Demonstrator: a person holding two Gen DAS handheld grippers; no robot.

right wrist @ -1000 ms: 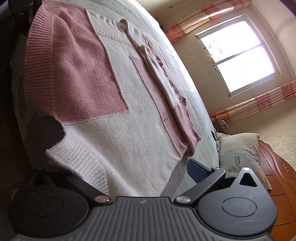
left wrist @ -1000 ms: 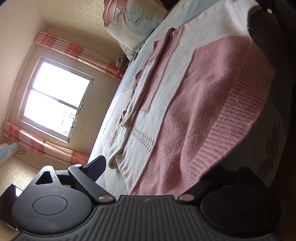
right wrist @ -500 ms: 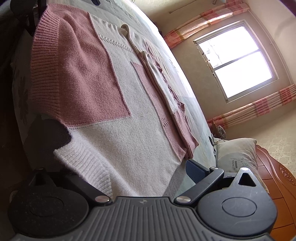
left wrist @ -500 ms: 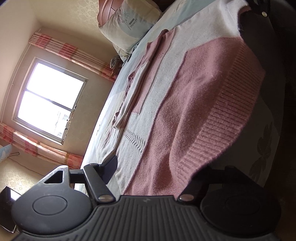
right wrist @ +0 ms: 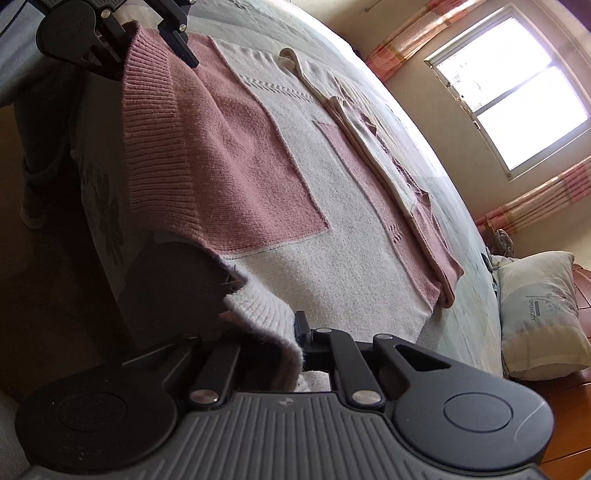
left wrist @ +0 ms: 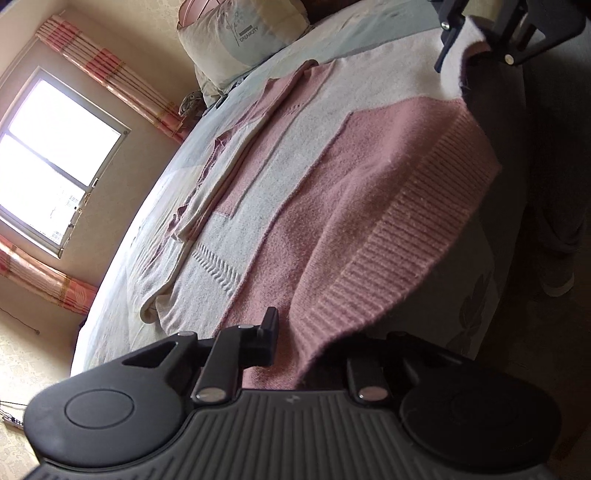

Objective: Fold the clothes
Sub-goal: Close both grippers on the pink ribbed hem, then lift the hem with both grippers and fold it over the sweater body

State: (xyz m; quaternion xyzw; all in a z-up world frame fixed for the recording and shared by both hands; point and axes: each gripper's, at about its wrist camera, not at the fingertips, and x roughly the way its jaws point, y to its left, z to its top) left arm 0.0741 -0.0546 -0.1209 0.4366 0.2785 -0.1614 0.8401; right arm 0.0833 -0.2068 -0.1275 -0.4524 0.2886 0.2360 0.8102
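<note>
A pink and cream knitted sweater [left wrist: 332, 184] [right wrist: 277, 184] lies spread on the bed, its sleeves folded in along the far side and its ribbed hem hanging over the near edge. My left gripper [left wrist: 295, 343] is closing its jaws onto the pink corner of the hem, and the pads press on the knit. In the right wrist view the left gripper [right wrist: 147, 40] shows at the top left on that same corner. My right gripper [right wrist: 284, 332] is shut on the cream corner of the hem. The right gripper [left wrist: 476, 48] also shows at the top right of the left wrist view.
The bed [left wrist: 472, 306] [right wrist: 99, 206] has a flower-printed side panel. A pillow [left wrist: 240, 33] [right wrist: 539, 314] lies at its head by a wooden headboard [right wrist: 580, 295]. A window [left wrist: 48, 158] [right wrist: 517, 92] with striped curtains is beyond. A person's leg and shoe [left wrist: 554, 258] [right wrist: 37, 184] stand beside the bed.
Both grippers stood open around the hem corners and have closed onto them. The hem corners now lift slightly off the bed edge.
</note>
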